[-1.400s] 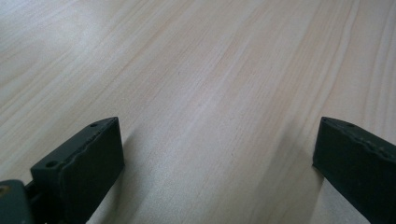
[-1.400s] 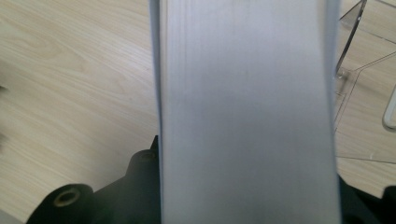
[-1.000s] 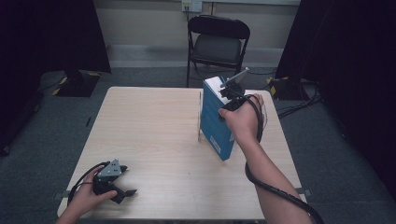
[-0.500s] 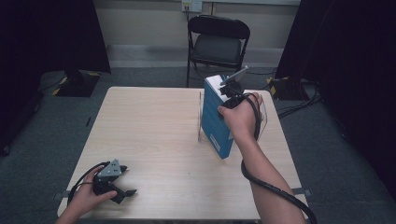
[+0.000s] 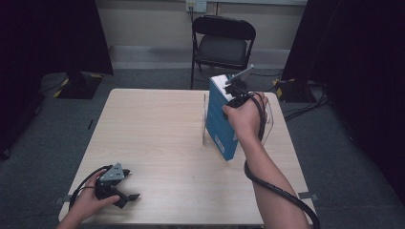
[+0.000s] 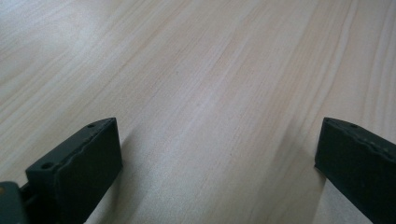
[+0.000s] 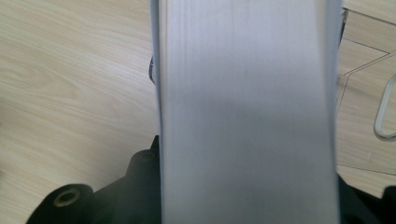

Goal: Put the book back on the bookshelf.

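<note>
A tall blue box [image 5: 218,121] with a white top is held tilted over the right side of the wooden table [image 5: 157,129]. My right gripper [image 5: 230,101] is shut on the box near its top, the hand wrapped over it. In the right gripper view the box's pale face [image 7: 247,93] stands between the two black jaws. Behind and beside the box a clear plastic stand [image 5: 268,125] rests on the table. My left gripper [image 5: 125,193] lies at the table's front left corner in a hand. Its jaws are wide open over bare wood [image 6: 219,163].
A black folding chair [image 5: 223,45] stands just beyond the table's far edge. Dark curtains hang on both sides, and cables lie on the floor at the right. The clear plastic stand's edge [image 7: 369,93] is close to the box's right side.
</note>
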Demonstrator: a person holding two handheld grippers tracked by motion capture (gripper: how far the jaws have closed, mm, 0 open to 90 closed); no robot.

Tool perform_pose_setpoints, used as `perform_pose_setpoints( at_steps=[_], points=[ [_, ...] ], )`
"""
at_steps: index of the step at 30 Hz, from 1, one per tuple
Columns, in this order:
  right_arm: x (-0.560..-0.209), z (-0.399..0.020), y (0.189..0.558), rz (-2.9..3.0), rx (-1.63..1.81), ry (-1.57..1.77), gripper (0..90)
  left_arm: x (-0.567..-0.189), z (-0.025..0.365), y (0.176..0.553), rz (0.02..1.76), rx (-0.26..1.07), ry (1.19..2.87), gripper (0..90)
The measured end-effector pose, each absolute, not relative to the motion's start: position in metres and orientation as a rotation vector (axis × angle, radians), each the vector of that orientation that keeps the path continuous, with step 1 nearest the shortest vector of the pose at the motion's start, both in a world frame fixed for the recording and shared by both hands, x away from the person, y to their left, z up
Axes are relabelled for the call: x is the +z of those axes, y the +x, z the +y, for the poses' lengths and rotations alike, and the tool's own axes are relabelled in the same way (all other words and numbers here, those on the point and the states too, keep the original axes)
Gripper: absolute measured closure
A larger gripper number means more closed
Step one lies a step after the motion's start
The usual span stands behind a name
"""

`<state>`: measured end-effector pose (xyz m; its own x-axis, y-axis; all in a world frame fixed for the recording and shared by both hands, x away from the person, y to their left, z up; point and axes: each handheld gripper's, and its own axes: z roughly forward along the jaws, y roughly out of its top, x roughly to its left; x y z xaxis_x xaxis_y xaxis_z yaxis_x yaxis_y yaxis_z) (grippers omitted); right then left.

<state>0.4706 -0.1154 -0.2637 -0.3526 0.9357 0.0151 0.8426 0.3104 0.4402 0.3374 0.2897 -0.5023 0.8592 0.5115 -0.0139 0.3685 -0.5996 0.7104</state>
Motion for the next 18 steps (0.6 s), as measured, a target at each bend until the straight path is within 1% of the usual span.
perform_pose_setpoints(
  at_steps=[18],
  points=[
    [-0.2684,-0.1052,0.4803,2.282,0.572,1.649,61.9,-0.5023,0.2897,0.3374,0.633,0.246,2.279,0.0]
  ],
)
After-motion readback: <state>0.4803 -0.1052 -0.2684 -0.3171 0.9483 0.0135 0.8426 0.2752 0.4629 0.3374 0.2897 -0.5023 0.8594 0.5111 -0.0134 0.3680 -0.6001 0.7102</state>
